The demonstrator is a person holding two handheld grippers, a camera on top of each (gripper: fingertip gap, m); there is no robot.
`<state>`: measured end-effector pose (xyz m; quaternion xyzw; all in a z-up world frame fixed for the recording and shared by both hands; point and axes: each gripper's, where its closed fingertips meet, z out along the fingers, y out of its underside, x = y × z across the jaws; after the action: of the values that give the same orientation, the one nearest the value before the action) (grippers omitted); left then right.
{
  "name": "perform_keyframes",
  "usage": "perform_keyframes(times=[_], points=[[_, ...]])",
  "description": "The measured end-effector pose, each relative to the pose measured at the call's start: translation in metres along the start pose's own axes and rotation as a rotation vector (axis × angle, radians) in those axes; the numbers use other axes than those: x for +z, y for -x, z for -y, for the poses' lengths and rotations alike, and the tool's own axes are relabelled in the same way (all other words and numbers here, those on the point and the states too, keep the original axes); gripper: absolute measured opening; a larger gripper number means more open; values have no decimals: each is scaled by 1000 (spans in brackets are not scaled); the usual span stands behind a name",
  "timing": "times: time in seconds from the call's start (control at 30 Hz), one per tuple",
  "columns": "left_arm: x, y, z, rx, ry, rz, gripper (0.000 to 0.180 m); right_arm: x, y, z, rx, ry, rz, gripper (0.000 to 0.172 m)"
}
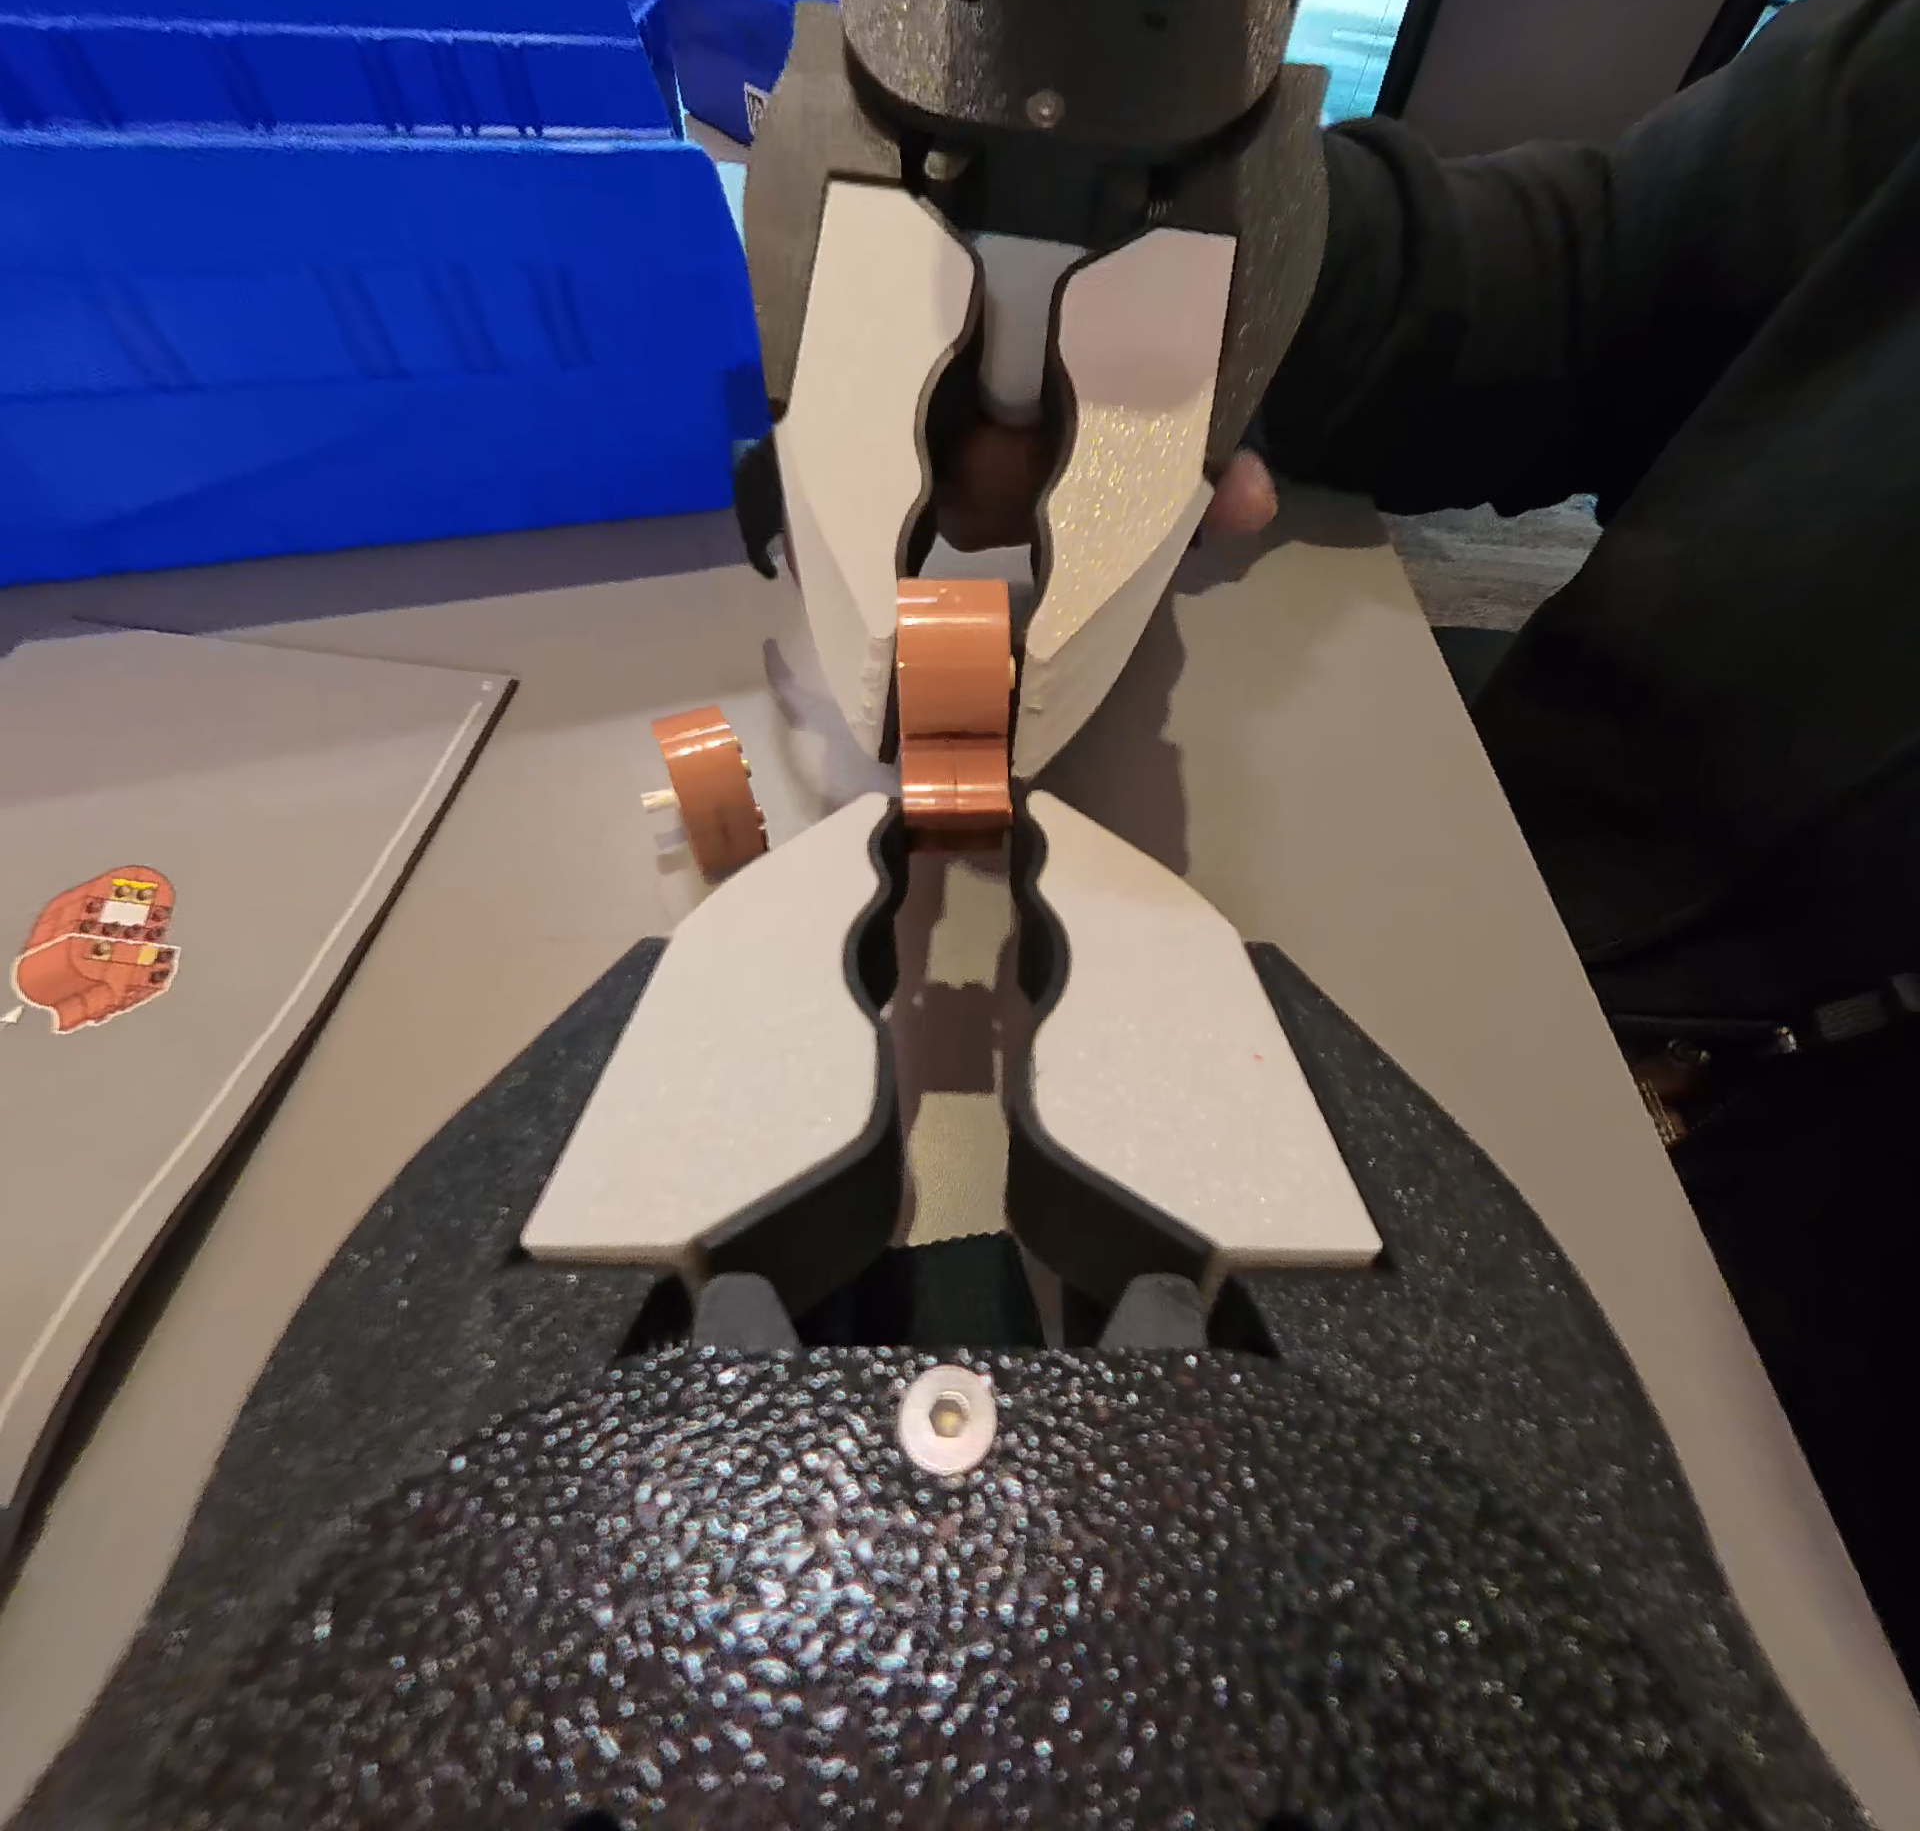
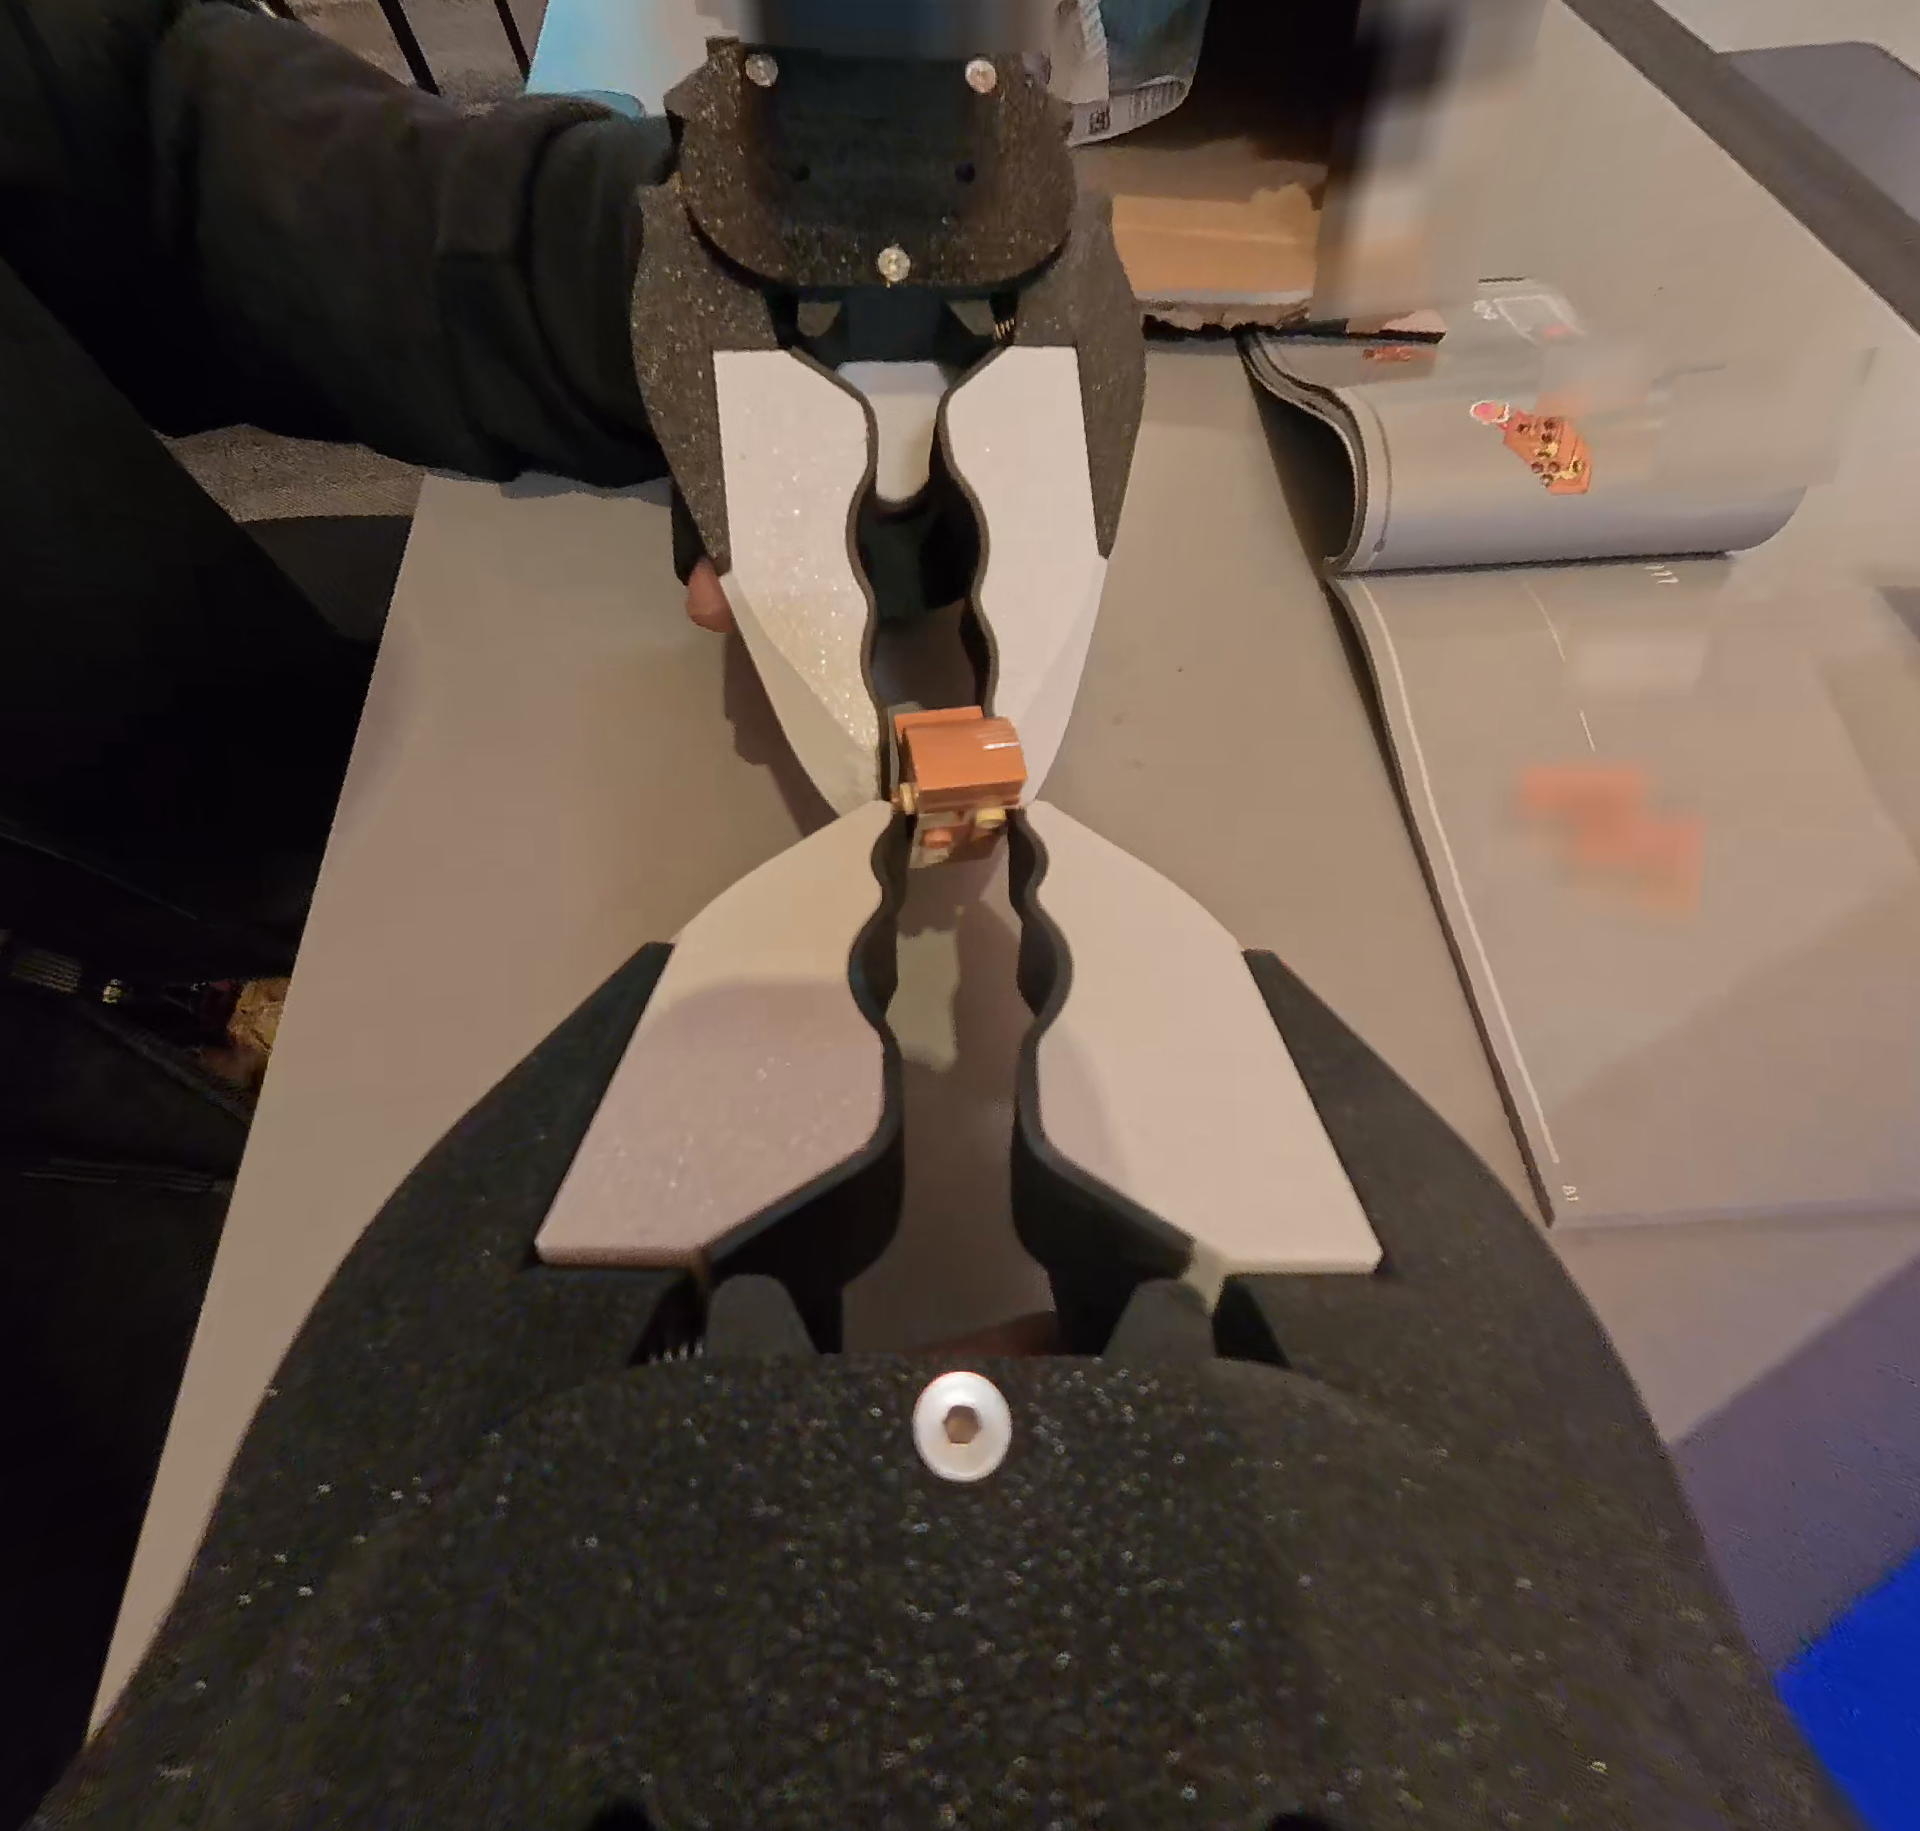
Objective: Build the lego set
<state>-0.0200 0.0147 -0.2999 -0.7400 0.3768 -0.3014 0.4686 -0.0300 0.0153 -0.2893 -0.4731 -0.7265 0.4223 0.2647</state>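
Between the two facing grippers, above the grey surface (image 1: 1299, 846), hung a brown brick assembly (image 1: 954, 711); the left gripper (image 1: 956, 825) fingers pinched its near end, the right gripper (image 2: 961, 825) fingers its far end. Another brown brick piece (image 1: 712, 794) lay beside an instruction booklet (image 1: 208, 846) toward the surface's left edge.

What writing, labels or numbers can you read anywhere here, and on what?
Nothing is legible.
Open booklet: small marks at a page edge and corner, too small to read.
Label by the cardboard box: blurred, unreadable.
Mark on a blue bin: blurred, unreadable.
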Motion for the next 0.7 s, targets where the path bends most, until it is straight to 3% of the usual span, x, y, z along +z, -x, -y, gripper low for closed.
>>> perform_keyframes(times=[0.17,0.33,0.7], points=[[-5,0,9,-48,-71,-32,18,-3,-2,10,-28,-18,-33,22],[-8,-3,12,-48,-78,-51,18,-6,-7,15,-129,-40,-107,39],[-33,3,33,-138,-190,-95,18,-15,-14,31,-711,-90,-391,69]])
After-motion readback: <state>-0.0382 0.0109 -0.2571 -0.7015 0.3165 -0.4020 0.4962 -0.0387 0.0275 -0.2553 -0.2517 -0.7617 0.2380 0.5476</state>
